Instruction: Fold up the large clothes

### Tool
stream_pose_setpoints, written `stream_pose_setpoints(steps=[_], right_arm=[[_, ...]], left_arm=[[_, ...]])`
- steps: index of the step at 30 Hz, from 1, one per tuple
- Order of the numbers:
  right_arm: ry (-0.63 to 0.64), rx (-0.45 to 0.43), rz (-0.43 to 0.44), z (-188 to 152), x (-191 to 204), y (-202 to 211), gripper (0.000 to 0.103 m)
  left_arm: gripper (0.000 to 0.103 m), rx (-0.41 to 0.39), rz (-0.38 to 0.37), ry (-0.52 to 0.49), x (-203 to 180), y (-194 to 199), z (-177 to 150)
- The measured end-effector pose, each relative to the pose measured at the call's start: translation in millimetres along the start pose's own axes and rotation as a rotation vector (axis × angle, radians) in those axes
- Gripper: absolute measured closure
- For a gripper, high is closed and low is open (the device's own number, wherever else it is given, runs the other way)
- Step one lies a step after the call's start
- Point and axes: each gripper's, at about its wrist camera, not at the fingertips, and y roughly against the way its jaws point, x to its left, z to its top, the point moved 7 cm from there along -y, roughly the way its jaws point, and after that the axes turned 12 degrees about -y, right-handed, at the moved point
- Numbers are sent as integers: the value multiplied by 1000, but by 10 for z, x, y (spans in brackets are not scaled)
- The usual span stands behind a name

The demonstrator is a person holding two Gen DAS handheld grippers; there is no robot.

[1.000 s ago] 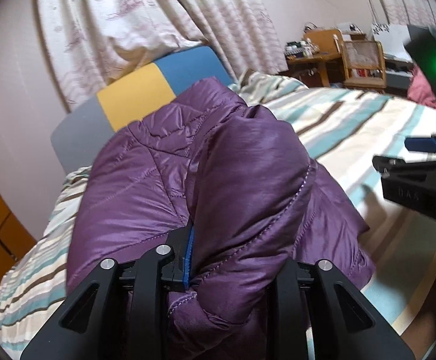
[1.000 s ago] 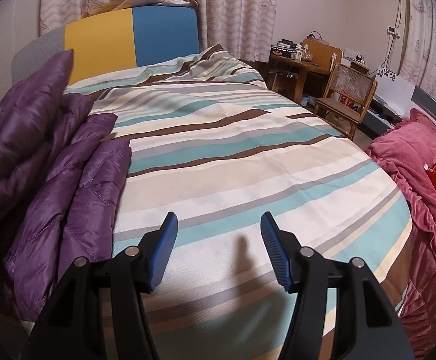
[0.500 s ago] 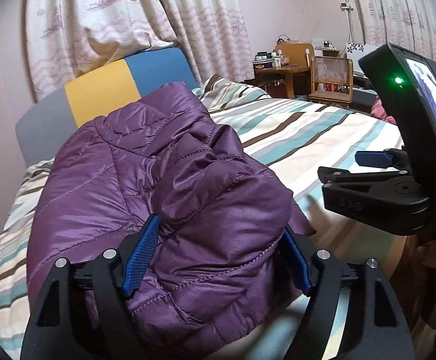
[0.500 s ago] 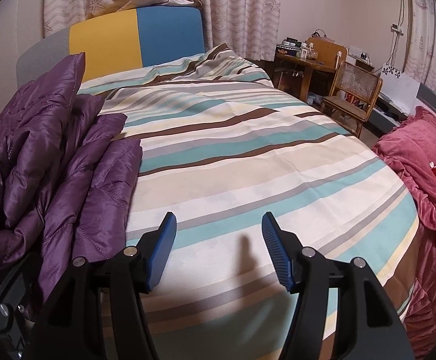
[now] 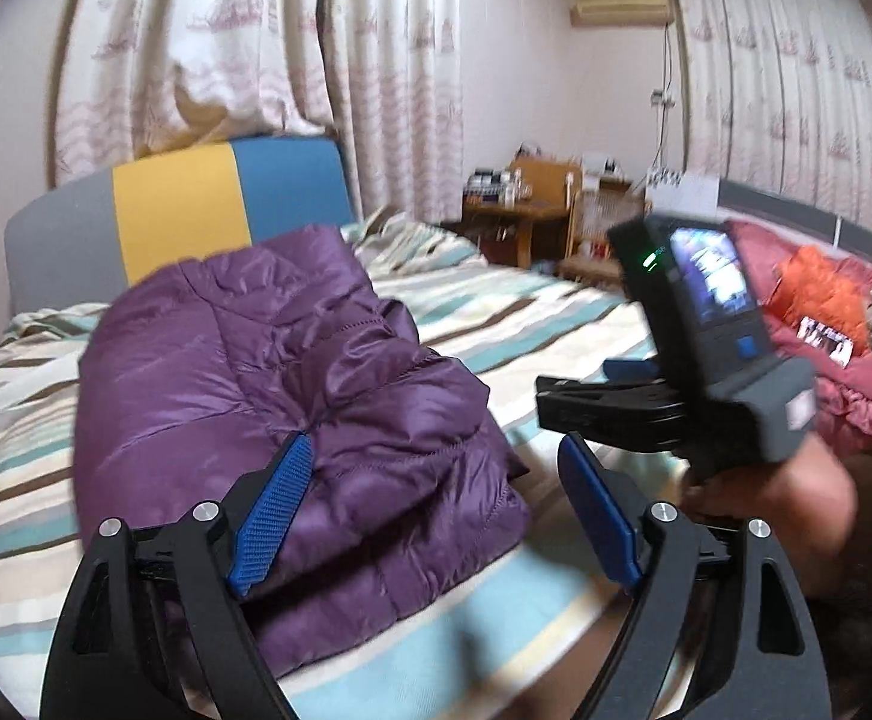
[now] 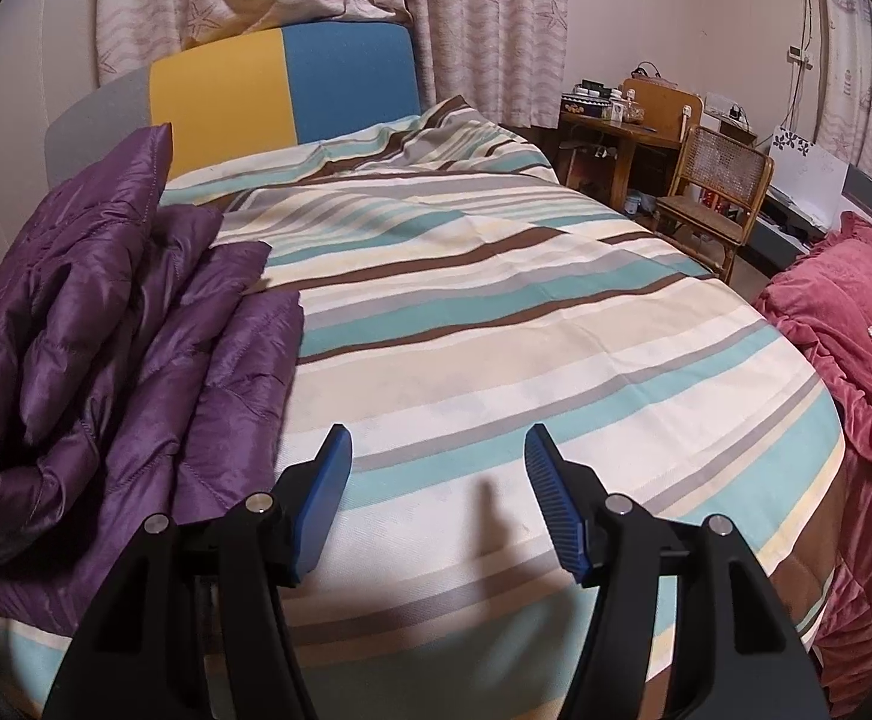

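A purple quilted down jacket [image 5: 267,372] lies folded in a thick bundle on the striped bed [image 5: 532,312]. My left gripper [image 5: 436,474] hovers just in front of its near edge, jaws still opening wide, blue pads clear of the fabric. In the right wrist view the jacket [image 6: 105,348] is piled at the left side of the bed [image 6: 526,324]. My right gripper [image 6: 439,468] stands open over bare striped sheet, nothing between its fingers. That right gripper [image 5: 628,369] also shows in the left wrist view, held by a hand at the right.
A grey, yellow and blue headboard [image 6: 279,84] backs the bed. A wooden desk [image 6: 616,120] and cane chair [image 6: 712,192] stand beyond the far right corner. A red ruffled cover [image 6: 844,324] with an orange cushion [image 5: 820,294] lies on the right.
My left gripper has opened off the jacket fold it gripped and drawn back and up; the jacket settled onto the bed. The right gripper stayed still and open.
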Motion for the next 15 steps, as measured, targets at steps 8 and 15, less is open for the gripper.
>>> stream_pose_setpoints(steps=[8, 15], right_arm=[[3, -12, 52, 32, 108, 107, 40], [-28, -51, 284, 185, 376, 548, 29]], left_arm=[[15, -72, 218, 322, 913, 450, -141], [15, 61, 428, 675, 1894, 411, -696]])
